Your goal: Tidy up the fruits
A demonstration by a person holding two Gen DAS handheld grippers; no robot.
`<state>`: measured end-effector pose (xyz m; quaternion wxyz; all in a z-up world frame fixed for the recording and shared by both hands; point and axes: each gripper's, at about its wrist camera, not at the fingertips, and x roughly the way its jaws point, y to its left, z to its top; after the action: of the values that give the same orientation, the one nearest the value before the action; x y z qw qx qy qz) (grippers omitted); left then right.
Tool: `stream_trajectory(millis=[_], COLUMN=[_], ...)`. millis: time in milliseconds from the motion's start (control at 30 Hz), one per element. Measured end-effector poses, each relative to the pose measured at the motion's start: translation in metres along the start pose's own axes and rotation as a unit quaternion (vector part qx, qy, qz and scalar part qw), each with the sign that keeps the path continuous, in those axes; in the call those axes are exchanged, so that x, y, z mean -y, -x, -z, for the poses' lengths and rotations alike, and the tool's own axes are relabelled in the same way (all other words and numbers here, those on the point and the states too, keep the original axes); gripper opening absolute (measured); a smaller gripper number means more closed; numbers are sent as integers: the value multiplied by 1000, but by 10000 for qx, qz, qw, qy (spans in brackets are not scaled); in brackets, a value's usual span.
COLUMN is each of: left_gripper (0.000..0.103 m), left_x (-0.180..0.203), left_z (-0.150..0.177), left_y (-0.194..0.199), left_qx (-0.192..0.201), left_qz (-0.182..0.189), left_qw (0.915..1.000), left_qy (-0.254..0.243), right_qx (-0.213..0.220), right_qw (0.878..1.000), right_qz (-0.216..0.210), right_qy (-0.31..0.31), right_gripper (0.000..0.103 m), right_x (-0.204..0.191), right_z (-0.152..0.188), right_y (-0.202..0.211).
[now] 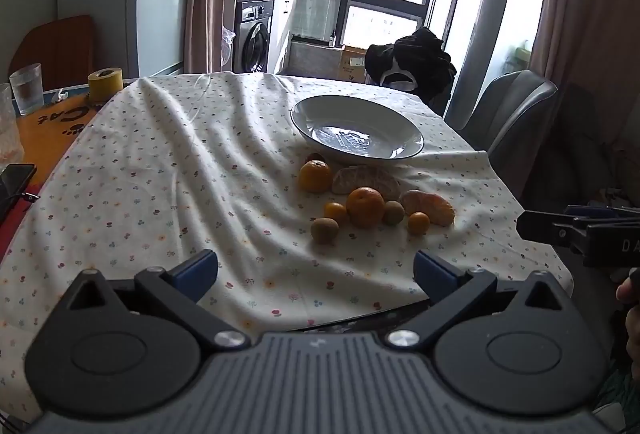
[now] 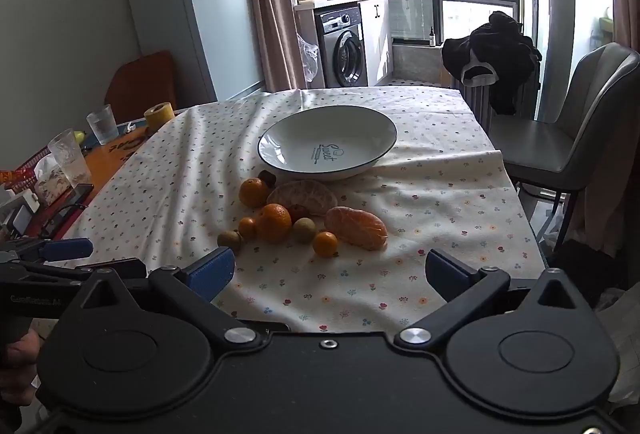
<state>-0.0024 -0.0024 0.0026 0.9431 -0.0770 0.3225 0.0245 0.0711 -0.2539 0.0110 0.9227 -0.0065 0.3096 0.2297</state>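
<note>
A white plate [image 1: 340,114] [image 2: 312,130] with a dark rim stands empty on the flowered tablecloth. Just in front of it lies a cluster of fruit: two oranges [image 1: 365,206] [image 2: 274,222], two peeled mandarin pieces [image 1: 430,208] [image 2: 356,227], two small kumquats [image 1: 419,223] [image 2: 325,243] and two kiwis [image 1: 325,230] [image 2: 230,239]. My left gripper [image 1: 316,274] hovers open over the near cloth, short of the fruit, with nothing between its fingers. My right gripper [image 2: 330,270] is open too and holds nothing. It hangs near the table's front edge.
Two glasses [image 2: 102,122], a yellow tape roll [image 1: 105,83] [image 2: 159,116] and a phone [image 1: 14,182] sit on the uncovered left part of the table. A grey chair [image 2: 568,138] stands at the right, and a black garment [image 2: 496,54] is draped behind the table.
</note>
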Motion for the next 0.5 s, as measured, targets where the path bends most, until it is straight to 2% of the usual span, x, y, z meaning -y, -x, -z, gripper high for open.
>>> stream_trajectory(millis=[500], left_gripper=[103], left_x=[-3], left_z=[-6], left_y=[5], left_qx=[88], left_qz=[14], left_qw=[10000], left_qy=[34], right_qx=[29], right_qw=[9999], right_qz=[120], right_qy=[109], right_gripper=[103], right_x=[-4], right_z=[-2], right_y=[0])
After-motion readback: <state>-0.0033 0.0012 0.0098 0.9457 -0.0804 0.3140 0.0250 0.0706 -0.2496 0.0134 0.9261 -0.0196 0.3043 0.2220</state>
